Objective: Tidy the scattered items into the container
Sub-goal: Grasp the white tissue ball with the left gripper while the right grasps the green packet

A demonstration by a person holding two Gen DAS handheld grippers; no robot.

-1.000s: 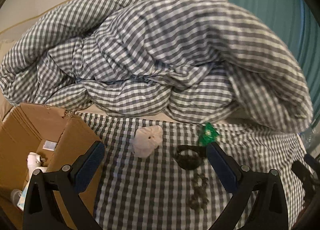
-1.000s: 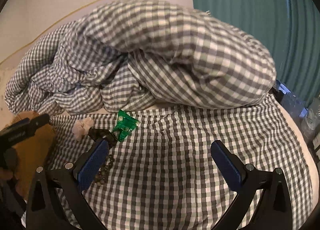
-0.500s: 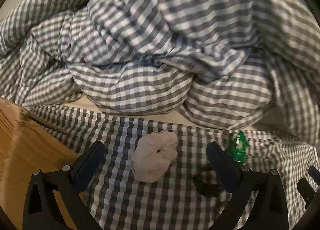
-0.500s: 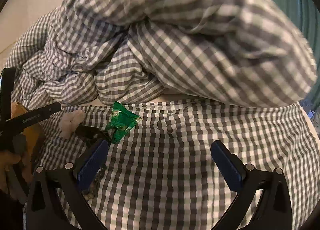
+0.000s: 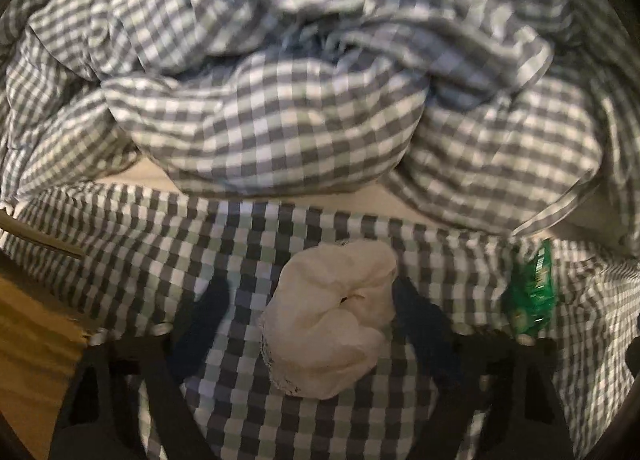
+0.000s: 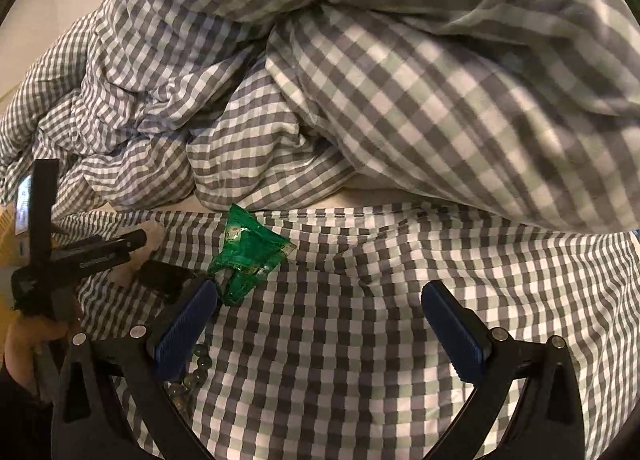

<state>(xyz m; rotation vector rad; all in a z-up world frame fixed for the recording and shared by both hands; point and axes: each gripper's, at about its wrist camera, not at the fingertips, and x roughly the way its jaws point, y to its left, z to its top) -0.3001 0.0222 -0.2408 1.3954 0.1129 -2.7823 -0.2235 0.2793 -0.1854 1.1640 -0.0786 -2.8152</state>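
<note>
A white scrunchie [image 5: 332, 312] lies on the checked bed sheet between the blue pads of my left gripper [image 5: 312, 288]. Its jaws are closing around the scrunchie; the right pad is at its edge, while a gap shows on the left side. A green packet [image 5: 532, 292] lies to the right of it. In the right wrist view the green packet [image 6: 248, 256] sits just past the left fingertip of my open right gripper [image 6: 320, 290], which holds nothing. A black hair tie [image 6: 164, 280] and a bead bracelet [image 6: 196, 368] lie partly behind that finger.
A brown cardboard box [image 5: 36, 340] stands at the left edge of the bed. A bunched checked duvet [image 5: 280, 120] fills the far side. In the right wrist view, a hand [image 6: 24, 344] holds the left gripper's handle at the far left.
My left gripper has dropped down and forward over the white scrunchie, and its jaws have narrowed around it. The right gripper has moved closer to the green packet.
</note>
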